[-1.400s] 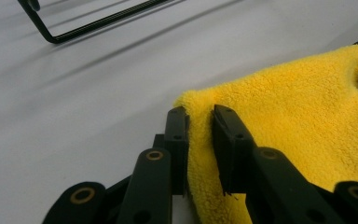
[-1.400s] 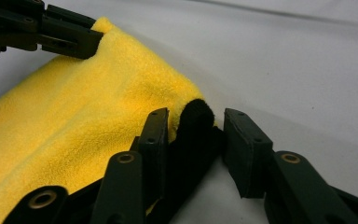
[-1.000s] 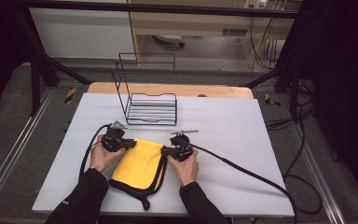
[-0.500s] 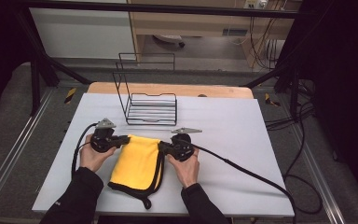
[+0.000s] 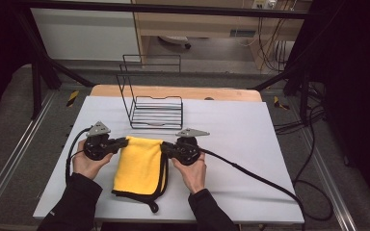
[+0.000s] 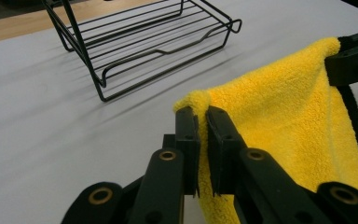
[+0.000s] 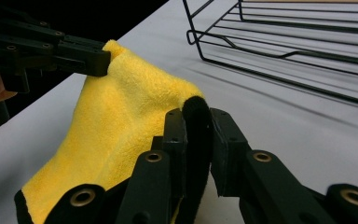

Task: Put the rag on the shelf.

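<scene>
Two grippers (left [image 5: 124,142], right [image 5: 165,148]) clamped on yellow cloth [image 5: 138,166] corners.

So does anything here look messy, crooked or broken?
Nothing looks damaged or spilled. The yellow cloth hangs between the left gripper and right gripper, each shut on a top corner, its lower end lying rumpled on the table. The wire rack stands upright.

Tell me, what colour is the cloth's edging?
Black, around the yellow cloth; clearest in the high view.
</scene>
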The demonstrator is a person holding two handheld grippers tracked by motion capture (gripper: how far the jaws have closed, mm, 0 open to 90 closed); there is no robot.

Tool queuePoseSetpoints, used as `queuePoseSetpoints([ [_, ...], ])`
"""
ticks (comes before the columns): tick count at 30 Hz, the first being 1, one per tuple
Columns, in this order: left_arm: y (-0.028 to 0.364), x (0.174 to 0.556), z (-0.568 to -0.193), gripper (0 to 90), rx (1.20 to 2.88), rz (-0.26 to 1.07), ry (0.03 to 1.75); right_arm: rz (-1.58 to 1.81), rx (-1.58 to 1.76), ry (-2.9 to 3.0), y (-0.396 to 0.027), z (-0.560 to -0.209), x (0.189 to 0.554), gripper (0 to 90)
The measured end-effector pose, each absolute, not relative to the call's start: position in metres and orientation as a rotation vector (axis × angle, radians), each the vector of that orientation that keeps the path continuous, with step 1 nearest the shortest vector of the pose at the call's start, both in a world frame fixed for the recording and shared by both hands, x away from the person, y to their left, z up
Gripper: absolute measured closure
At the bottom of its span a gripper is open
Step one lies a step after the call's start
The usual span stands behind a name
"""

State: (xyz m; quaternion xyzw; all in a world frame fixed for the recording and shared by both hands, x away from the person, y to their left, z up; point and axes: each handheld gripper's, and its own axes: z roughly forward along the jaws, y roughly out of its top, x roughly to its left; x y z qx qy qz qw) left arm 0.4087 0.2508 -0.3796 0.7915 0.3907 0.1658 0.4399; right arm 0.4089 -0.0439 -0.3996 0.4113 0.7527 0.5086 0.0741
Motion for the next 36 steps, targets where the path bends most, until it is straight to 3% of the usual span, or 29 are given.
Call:
queuePoseSetpoints([
  [36,0.243,0.374,-0.326,83.3,1.721,0.613,0.852,1.612,0.919,2.088,-0.058,-0.328,0.394,78.2],
])
